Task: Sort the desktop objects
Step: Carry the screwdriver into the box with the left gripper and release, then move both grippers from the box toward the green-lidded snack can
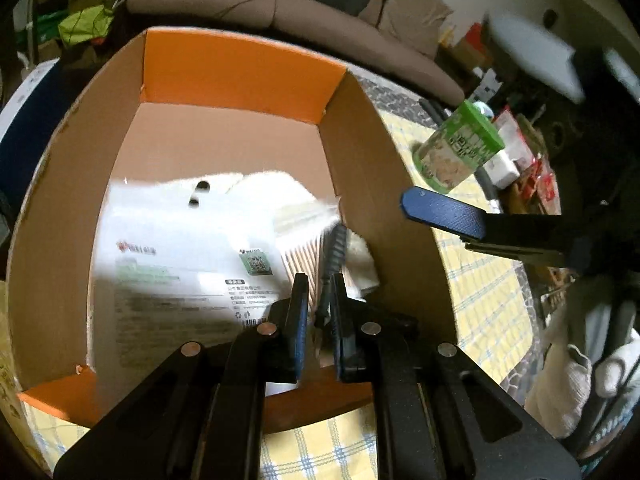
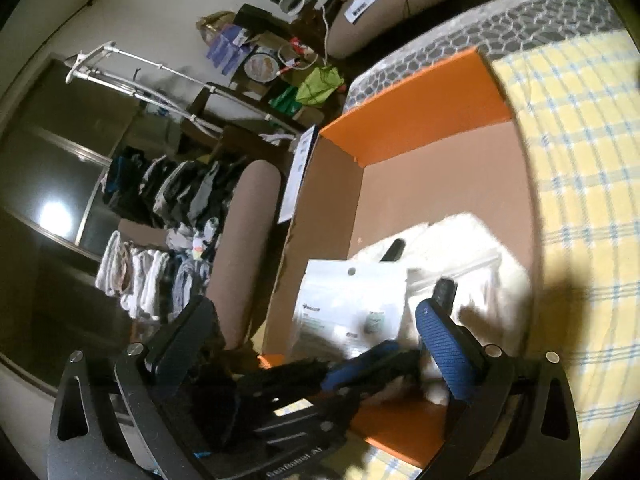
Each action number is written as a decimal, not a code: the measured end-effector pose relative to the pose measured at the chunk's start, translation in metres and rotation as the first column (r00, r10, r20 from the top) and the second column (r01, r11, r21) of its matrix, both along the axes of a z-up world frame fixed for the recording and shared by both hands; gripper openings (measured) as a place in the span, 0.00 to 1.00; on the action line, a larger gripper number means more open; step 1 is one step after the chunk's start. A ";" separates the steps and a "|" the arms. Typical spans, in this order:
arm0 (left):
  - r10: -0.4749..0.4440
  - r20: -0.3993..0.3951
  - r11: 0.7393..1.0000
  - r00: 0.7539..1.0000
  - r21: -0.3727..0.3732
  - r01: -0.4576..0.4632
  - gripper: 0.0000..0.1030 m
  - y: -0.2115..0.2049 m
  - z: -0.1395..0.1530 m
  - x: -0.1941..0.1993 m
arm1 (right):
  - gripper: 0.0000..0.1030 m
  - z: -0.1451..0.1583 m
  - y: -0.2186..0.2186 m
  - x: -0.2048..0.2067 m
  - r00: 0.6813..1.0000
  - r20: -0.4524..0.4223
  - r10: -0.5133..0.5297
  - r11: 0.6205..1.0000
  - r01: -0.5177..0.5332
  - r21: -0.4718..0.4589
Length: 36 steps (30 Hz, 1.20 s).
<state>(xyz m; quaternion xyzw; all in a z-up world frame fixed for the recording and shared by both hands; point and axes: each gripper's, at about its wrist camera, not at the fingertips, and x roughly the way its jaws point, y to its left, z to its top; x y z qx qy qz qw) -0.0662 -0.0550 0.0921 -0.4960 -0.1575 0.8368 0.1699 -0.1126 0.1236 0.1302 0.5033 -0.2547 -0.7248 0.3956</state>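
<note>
Left wrist view: left gripper point(image 1: 320, 284) fingers pinch a dark comb point(image 1: 334, 252) over the cardboard box point(image 1: 236, 68); right gripper point(image 2: 316, 308) fingers spread wide.

The left wrist camera looks steeply down, close over the near rim of the orange cardboard box point(image 1: 240, 68), box filling its 9-to-1 o'clock field, while the right wrist camera, tilted, views the same box point(image 2: 416, 108) from its near corner, at 1 o'clock.
</note>
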 end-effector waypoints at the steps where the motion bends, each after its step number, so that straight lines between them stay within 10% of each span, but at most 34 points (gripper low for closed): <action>1: 0.005 -0.010 1.000 1.000 0.004 -0.005 0.09 0.000 0.005 0.002 | 1.00 0.002 0.003 0.000 1.000 -0.009 -0.009 1.000 0.009 0.004; 4: 0.015 -0.045 1.000 0.999 -0.005 -0.015 0.13 -0.001 0.014 0.004 | 1.00 0.006 0.011 -0.003 0.999 -0.024 -0.037 0.999 0.037 0.008; 12: 0.041 -0.098 0.999 0.994 -0.023 -0.044 0.69 -0.005 0.029 -0.001 | 1.00 0.005 0.031 -0.009 0.985 -0.123 -0.118 0.963 0.144 0.228; 21: 0.025 -0.125 0.999 0.992 -0.042 -0.031 0.87 -0.001 0.033 -0.002 | 1.00 0.001 0.028 0.004 0.951 -0.308 -0.036 0.862 0.185 0.472; 36: -0.050 -0.122 0.998 0.991 0.021 0.053 1.00 0.059 0.050 -0.030 | 1.00 -0.018 0.103 -0.009 0.937 -0.323 -0.135 0.830 0.285 0.480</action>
